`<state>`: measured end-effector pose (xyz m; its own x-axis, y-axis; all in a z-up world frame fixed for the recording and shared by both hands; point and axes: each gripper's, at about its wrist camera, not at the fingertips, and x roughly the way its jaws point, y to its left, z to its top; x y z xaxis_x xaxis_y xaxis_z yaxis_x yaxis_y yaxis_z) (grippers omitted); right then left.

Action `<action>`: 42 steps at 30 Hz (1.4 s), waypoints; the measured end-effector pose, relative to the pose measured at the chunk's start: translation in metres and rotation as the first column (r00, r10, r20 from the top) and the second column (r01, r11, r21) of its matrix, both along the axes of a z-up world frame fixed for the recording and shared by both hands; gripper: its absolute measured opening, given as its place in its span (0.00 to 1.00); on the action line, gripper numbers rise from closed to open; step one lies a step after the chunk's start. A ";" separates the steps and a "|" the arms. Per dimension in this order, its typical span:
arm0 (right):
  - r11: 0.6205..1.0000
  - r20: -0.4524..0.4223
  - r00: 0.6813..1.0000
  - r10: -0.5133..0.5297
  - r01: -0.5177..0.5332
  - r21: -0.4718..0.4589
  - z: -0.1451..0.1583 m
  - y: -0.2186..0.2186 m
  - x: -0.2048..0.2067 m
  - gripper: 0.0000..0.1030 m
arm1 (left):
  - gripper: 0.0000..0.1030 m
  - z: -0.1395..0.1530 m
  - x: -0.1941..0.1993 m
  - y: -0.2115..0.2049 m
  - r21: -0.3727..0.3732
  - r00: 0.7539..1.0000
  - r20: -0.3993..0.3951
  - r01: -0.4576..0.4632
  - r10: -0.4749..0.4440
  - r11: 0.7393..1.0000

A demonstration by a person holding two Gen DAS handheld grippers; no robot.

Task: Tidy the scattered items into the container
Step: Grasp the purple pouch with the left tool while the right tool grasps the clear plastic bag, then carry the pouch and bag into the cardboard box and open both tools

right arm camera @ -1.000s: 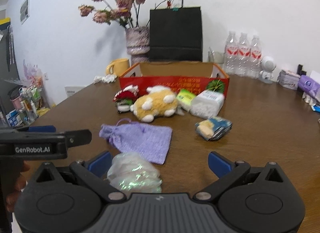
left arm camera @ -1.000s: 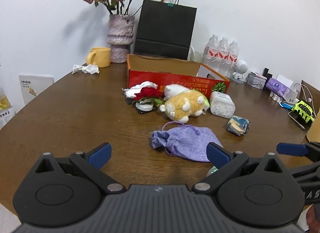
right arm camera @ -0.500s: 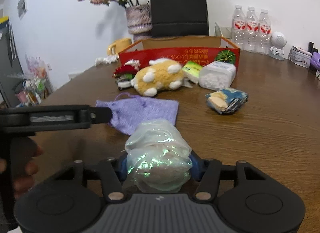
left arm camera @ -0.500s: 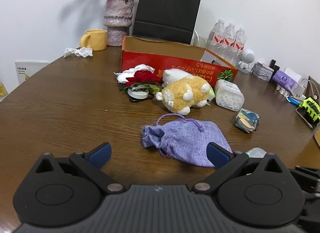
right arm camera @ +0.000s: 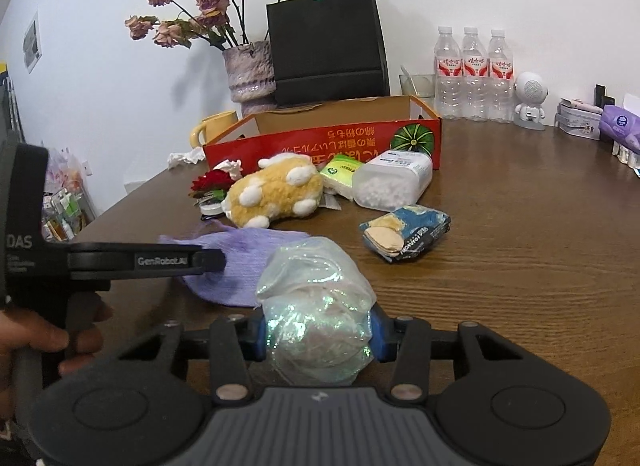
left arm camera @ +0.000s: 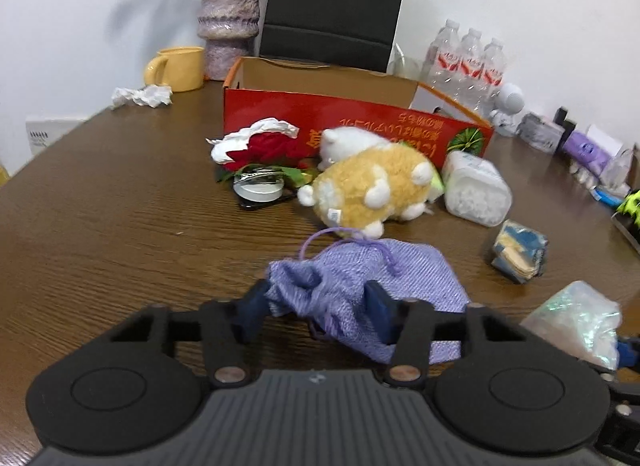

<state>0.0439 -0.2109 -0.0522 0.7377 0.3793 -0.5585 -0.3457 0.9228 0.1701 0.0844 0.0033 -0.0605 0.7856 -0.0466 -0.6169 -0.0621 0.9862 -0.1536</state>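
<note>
A black paper bag (right arm camera: pixel 328 49) and a vase (right arm camera: pixel 250 71) of dried roses are positioned at the table's (right arm camera: pixel 540 250) far edge. Three water bottles (right arm camera: pixel 474 73) and a small white figure (right arm camera: pixel 530 99), possibly a speaker, are located near the far right corner.

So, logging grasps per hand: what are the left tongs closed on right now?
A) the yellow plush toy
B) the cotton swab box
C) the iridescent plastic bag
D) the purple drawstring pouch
D: the left tongs pinch the gathered neck of the purple drawstring pouch, which lies on the table.

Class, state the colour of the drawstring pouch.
Purple; the drawstring pouch shows best in the left wrist view.
</note>
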 end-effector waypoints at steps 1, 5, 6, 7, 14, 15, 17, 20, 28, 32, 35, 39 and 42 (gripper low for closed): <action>1.000 0.000 1.000 0.002 -0.002 0.003 0.000 -0.001 0.001 0.43 | 0.36 0.000 0.000 0.002 -0.020 1.000 0.000 0.008 -0.008 1.000; 1.000 0.006 1.000 0.005 -0.005 0.010 0.002 -0.002 0.005 0.43 | 0.31 0.005 -0.004 0.005 -0.042 0.999 0.032 0.027 -0.026 0.999; 1.000 0.008 1.000 0.006 -0.007 0.013 0.003 -0.002 0.005 0.43 | 0.31 0.007 -0.006 0.006 -0.053 0.999 0.044 0.032 -0.029 0.998; 1.000 0.010 1.000 0.009 -0.009 0.016 0.004 -0.003 0.006 0.43 | 0.30 0.009 -0.009 0.008 -0.063 0.998 0.058 0.036 -0.033 0.997; 0.999 0.057 0.998 0.018 -0.021 0.045 0.027 -0.010 0.016 0.43 | 0.30 0.051 -0.027 0.019 -0.109 0.979 0.193 0.083 -0.061 0.991; 0.998 0.070 0.997 0.019 -0.022 0.051 0.033 -0.011 0.021 0.43 | 0.30 0.060 -0.025 0.020 -0.102 0.974 0.218 0.091 -0.067 0.991; 0.998 0.097 0.995 0.023 -0.028 0.055 0.047 -0.011 0.035 0.43 | 0.31 0.074 -0.015 0.023 -0.104 0.966 0.248 0.094 -0.066 0.990; 0.998 0.154 0.988 0.016 -0.023 0.050 0.069 -0.007 0.064 0.43 | 0.31 0.091 0.009 0.028 -0.124 0.962 0.266 0.098 -0.063 0.987; 0.998 0.170 0.983 -0.063 0.061 0.018 0.091 0.002 0.193 0.43 | 0.32 0.105 0.125 0.036 -0.132 0.971 0.235 -0.011 0.042 0.991; 0.994 0.094 0.990 -0.108 0.107 0.016 0.066 0.011 0.260 0.43 | 0.32 0.083 0.185 0.036 -0.121 0.981 0.177 -0.064 0.085 0.991; 0.993 0.045 0.993 -0.113 0.114 -0.010 0.046 0.019 0.297 0.43 | 0.32 0.061 0.219 0.035 -0.101 0.987 0.127 -0.086 0.099 0.991; 0.992 -0.024 0.993 -0.114 0.113 -0.055 0.023 0.024 0.330 0.44 | 0.33 0.034 0.245 0.038 -0.076 0.992 0.048 -0.112 0.116 0.991; 0.987 -0.050 0.993 -0.103 0.096 -0.132 0.010 0.029 0.333 0.45 | 0.33 0.021 0.249 0.039 -0.053 0.996 0.000 -0.093 0.093 0.994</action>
